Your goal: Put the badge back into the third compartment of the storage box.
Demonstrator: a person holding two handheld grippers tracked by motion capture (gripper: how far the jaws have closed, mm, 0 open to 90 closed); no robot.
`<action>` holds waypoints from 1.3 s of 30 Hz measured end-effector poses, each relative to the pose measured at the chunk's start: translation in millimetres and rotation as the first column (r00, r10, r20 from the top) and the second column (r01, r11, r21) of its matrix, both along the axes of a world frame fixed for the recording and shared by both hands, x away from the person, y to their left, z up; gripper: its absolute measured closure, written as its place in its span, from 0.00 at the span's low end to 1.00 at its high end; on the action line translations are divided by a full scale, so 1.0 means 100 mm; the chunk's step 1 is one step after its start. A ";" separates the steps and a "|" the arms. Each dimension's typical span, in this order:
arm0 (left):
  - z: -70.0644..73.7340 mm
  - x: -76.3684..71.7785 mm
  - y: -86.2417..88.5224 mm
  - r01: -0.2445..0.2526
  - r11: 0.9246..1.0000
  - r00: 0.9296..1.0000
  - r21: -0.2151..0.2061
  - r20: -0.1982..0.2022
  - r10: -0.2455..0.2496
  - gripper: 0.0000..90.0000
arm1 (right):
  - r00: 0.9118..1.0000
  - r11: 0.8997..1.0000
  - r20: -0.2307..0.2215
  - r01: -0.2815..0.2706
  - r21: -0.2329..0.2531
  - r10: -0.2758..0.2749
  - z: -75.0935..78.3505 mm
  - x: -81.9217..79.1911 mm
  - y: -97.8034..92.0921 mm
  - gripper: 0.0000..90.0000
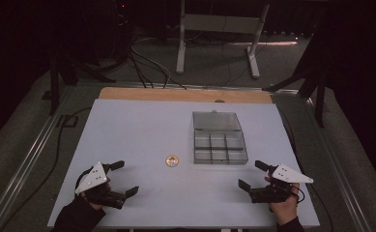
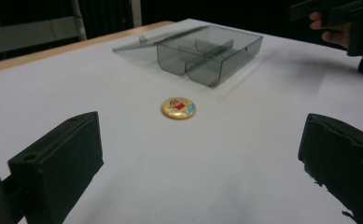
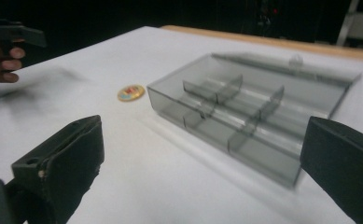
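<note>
Box: I see a clear grey plastic compartment box (image 1: 220, 147) with its lid (image 1: 216, 121) laid open toward the far edge, right of the middle of the white worktop (image 1: 137, 130).
Badge: a small round yellow badge (image 1: 172, 161) lies flat just left of the box, apart from it.
Left gripper (image 1: 126, 178): near the front left corner, jaws wide apart, holding nothing.
Right gripper (image 1: 252, 175): near the front right corner, jaws wide apart, holding nothing.
Room: I have bare worktop between both grippers and the badge.
</note>
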State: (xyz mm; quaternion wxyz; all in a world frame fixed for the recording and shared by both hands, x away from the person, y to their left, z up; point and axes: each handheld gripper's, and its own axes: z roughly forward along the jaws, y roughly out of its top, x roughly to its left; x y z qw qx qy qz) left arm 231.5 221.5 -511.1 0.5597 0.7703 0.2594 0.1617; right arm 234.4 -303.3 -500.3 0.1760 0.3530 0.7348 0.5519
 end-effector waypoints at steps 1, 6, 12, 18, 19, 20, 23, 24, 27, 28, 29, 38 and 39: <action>0.00 0.00 0.00 0.000 1.000 1.000 0.000 0.000 0.000 0.00 | 1.000 1.000 0.000 0.000 0.000 0.000 0.00 0.00 0.00 0.00; -0.01 0.01 0.00 -0.006 1.000 1.000 0.011 0.002 0.006 0.00 | 0.999 0.998 0.021 0.034 -0.047 -0.033 -0.11 0.03 0.04 0.00; -0.02 0.01 -0.02 0.001 1.000 1.000 0.019 -0.005 -0.001 0.00 | 0.999 0.997 -0.020 0.050 -0.056 -0.051 -0.10 0.04 0.08 0.00; -0.04 0.02 -0.03 0.002 1.000 1.000 0.018 -0.009 -0.002 0.00 | 0.999 0.998 -0.010 0.039 -0.054 -0.039 -0.01 0.02 0.17 0.00; -0.04 0.03 -0.03 0.004 1.000 1.000 0.014 -0.014 -0.003 0.00 | 0.999 0.998 -0.010 0.039 -0.054 -0.039 -0.01 0.02 0.17 0.00; -0.05 0.04 -0.03 0.003 1.000 1.000 0.014 -0.017 -0.002 0.00 | 0.999 0.998 -0.008 0.042 -0.057 -0.043 0.01 0.03 0.18 0.00; -0.05 0.04 -0.03 -0.002 1.000 1.000 0.011 -0.011 0.002 0.00 | 0.999 0.998 -0.003 0.037 -0.052 -0.037 0.09 0.04 0.22 0.00; -0.05 0.03 -0.03 -0.004 1.000 1.000 0.010 -0.010 0.004 0.00 | 0.999 0.998 -0.003 0.036 -0.046 -0.036 0.12 0.04 0.23 0.00; -0.04 0.04 -0.03 -0.005 1.000 1.000 0.006 -0.010 0.005 0.00 | 1.000 0.999 0.003 0.030 -0.033 -0.030 0.21 0.06 0.26 0.00; -0.04 0.04 -0.03 -0.006 1.000 1.000 0.005 -0.011 0.006 0.00 | 1.000 0.999 0.005 0.024 -0.028 -0.023 0.24 0.07 0.27 0.00; -0.04 0.04 -0.03 -0.007 1.000 1.000 0.004 -0.012 0.007 0.00 | 1.000 0.999 0.004 0.022 -0.028 -0.022 0.26 0.08 0.29 0.00; -0.04 0.04 -0.03 -0.011 1.000 1.000 0.008 -0.015 0.011 0.00 | 0.999 0.999 0.010 -0.047 -0.026 0.047 0.41 0.22 0.52 0.00; -0.04 0.04 -0.02 -0.011 1.000 1.000 0.006 -0.017 0.011 0.00 | 0.999 0.998 0.013 -0.052 -0.027 0.053 0.43 0.24 0.56 0.00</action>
